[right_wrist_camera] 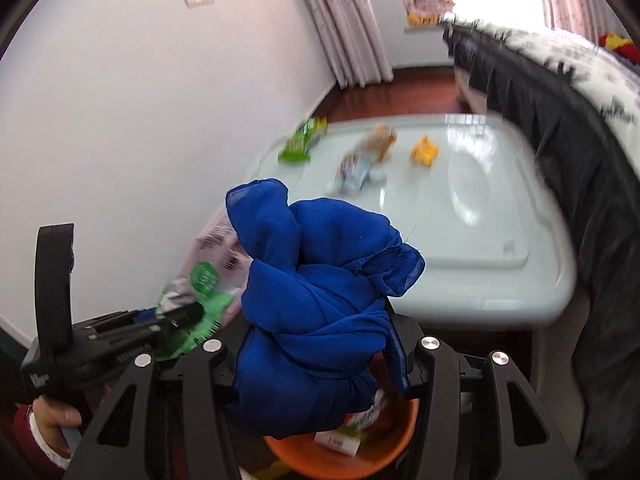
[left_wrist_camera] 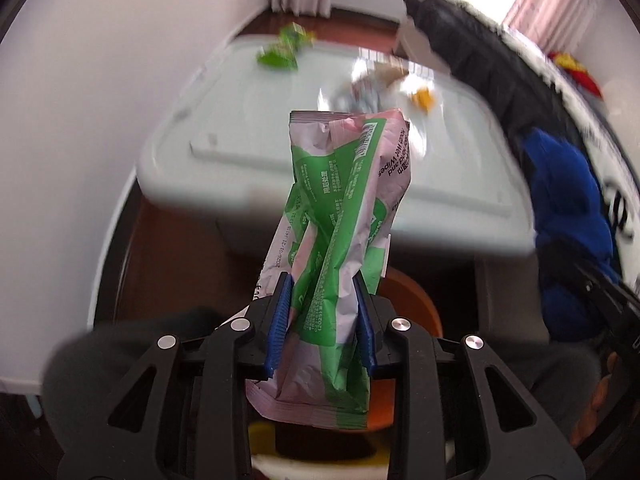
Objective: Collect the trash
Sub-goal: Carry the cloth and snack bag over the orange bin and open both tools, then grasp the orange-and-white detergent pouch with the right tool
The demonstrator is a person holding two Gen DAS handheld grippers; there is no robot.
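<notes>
While both of my grippers are loaded and hang over the bin, here is how things stand.

Left jaws: my left gripper (left_wrist_camera: 324, 320) is closed most of the way onto a crumpled pink-and-green wet wipes packet (left_wrist_camera: 340, 216); the blue pads (left_wrist_camera: 280, 320) pinch its lower half, and the rest stands up and away from me.

Right jaws: my right gripper (right_wrist_camera: 316, 344) is clamped around a bunched blue cloth (right_wrist_camera: 316, 280), which bulges out and hides the left finger; only the right blue finger shows.

Below the jaws: an orange bin (right_wrist_camera: 392, 444) sits directly under both grippers, already holding some wrappers and a small white item.

Step in hand, as I judge it: the drop-off, with both items carried to the bin and not yet released.

Next move calls for: tipping each load downward over the bin and opening wide enough for it to fall; the cloth may snag on a finger.

Hand pose: both grippers sit side by side, pointing forward; the hand (right_wrist_camera: 56, 416) on the left one grips its handle from below.

Farther out: a pale table (right_wrist_camera: 480, 240) beyond the bin carries a green wrapper (right_wrist_camera: 300, 144), a silvery wrapper (right_wrist_camera: 360, 164) and a yellow scrap (right_wrist_camera: 424, 152), all blurred and yet to be collected.
</notes>
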